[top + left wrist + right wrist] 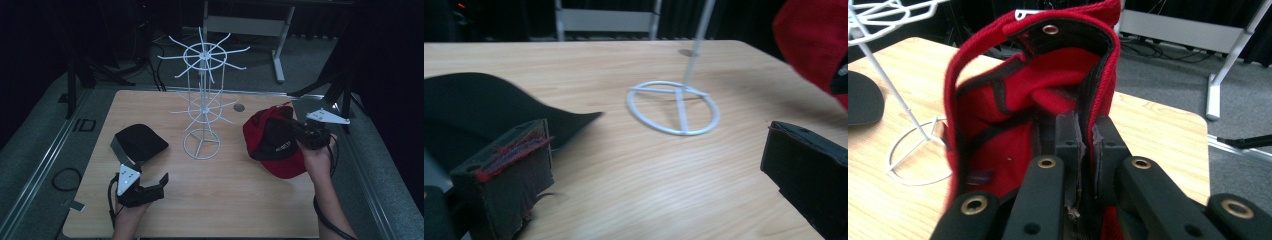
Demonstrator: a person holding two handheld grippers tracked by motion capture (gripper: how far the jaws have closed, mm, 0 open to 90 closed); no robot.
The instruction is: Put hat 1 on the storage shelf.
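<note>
Jaws of the right gripper [1080, 150] are pressed together on the rim of the red cap [272, 140], pinching the fabric and inner band between them, so the cap hangs open side toward the camera in the right gripper view [1023, 95]. From above, the cap is lifted over the desk's [215, 200] right edge, near the far right corner, with the person's right hand [317, 157] behind it. Jaws of the left gripper [150, 177] stand wide apart with nothing between them, hovering over the desk near its front left corner; in the left gripper view only bare wood lies between the jaws. Just beyond them a black cap [140, 142] lies on the desk near the left edge. A white wire rack [202, 100] stands upright at the desk's middle, between the two caps, its ring base [673, 107] flat on the wood.
</note>
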